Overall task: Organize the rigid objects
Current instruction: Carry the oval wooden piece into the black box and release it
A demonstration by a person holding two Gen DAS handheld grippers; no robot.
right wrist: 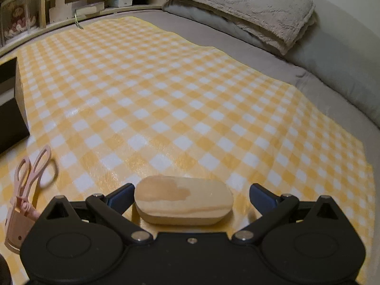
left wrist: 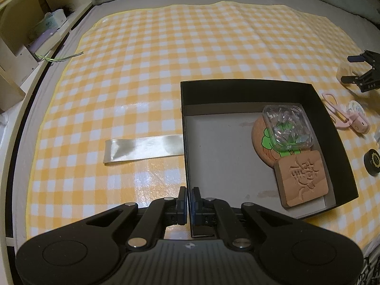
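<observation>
My left gripper [left wrist: 189,198] is shut on the near left wall of a black box [left wrist: 237,83]. Inside the box lie a round cork coaster [left wrist: 260,140], a clear plastic case [left wrist: 287,125] on top of it, and a carved wooden block [left wrist: 301,180]. My right gripper [right wrist: 191,193] is open, its fingers either side of an oval wooden block [right wrist: 182,203] that rests on the yellow checked cloth [right wrist: 178,99]. The right gripper also shows at the far right of the left wrist view [left wrist: 361,71].
Pink scissors [right wrist: 30,173] lie left of the right gripper, also in the left wrist view [left wrist: 342,114]. A black round object [left wrist: 372,162] sits right of the box. A shiny strip [left wrist: 142,148] lies left of the box. A folded blanket [right wrist: 249,7] and shelves [left wrist: 28,23] border the cloth.
</observation>
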